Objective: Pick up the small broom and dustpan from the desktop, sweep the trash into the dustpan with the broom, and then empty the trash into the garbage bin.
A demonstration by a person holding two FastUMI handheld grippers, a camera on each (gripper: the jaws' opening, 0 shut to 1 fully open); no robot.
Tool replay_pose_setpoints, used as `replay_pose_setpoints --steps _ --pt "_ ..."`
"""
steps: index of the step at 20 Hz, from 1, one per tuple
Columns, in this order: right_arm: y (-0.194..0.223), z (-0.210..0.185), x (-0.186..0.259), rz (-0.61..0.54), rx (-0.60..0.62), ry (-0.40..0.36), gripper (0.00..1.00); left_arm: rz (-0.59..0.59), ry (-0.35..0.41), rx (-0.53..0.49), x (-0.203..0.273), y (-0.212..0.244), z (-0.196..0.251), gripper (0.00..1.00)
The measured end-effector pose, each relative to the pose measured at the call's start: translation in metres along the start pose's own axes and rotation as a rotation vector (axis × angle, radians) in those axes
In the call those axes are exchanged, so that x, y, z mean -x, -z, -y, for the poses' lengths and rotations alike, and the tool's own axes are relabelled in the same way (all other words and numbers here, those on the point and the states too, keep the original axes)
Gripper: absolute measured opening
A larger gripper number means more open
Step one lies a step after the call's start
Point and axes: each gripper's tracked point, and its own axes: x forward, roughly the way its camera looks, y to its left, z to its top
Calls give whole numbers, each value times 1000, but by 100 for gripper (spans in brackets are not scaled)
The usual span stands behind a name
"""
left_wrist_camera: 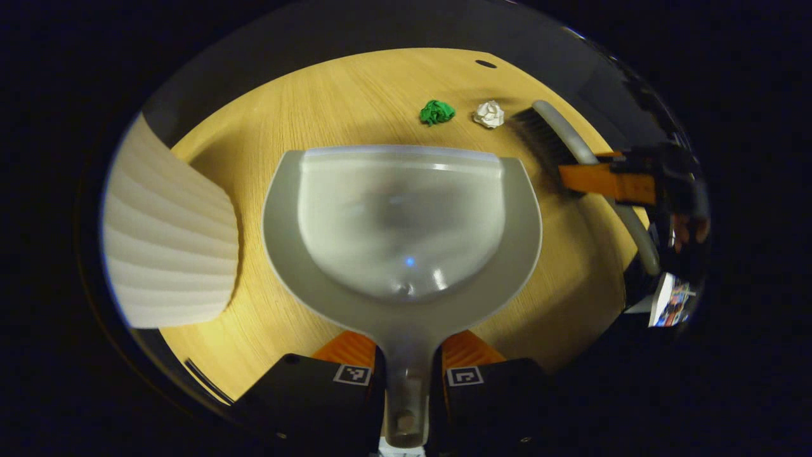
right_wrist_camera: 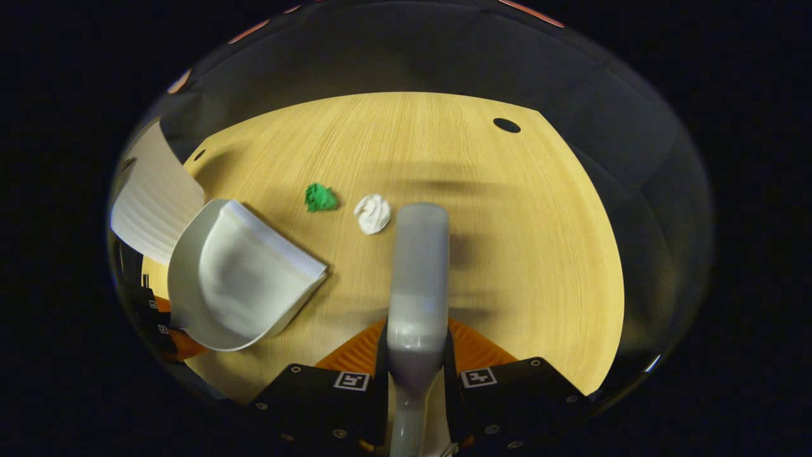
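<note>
Left claw [left_wrist_camera: 406,365] clamps the dustpan [left_wrist_camera: 406,222] handle; right claw [right_wrist_camera: 415,365] clamps the broom [right_wrist_camera: 419,273].

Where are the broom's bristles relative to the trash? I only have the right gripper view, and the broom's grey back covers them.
Observer: In the left gripper view the broom has dark bristles pointing down at the desktop, just beside the white paper ball. I cannot tell whether they touch it.
Operator: Is the dustpan properly held? Its handle is hidden at my view's edge.
Observer: Yes. The left gripper has a finger pressed on each side of the dustpan handle.
Operator: And the pan's opening?
Observer: Its front lip faces the green paper ball, with bare desktop between them.
</note>
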Motion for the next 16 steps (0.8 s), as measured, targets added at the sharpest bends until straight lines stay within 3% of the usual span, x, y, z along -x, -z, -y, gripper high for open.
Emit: replay_pose_setpoints --steps 3,8,12,16 --pt "-37 13 -16 -2 45 -25 37 -19 28 -182 13 -21 -8 29" --pt "-70 6 -48 -77 214 -85 37 -93 82 -233 -9 -65 -9 29" --pt "-77 -40 -41 -113 384 -254 37 -139 107 -309 -29 -86 9 29" --pt "-86 -86 -33 -185 467 -465 37 -123 154 -356 -35 -94 10 29"
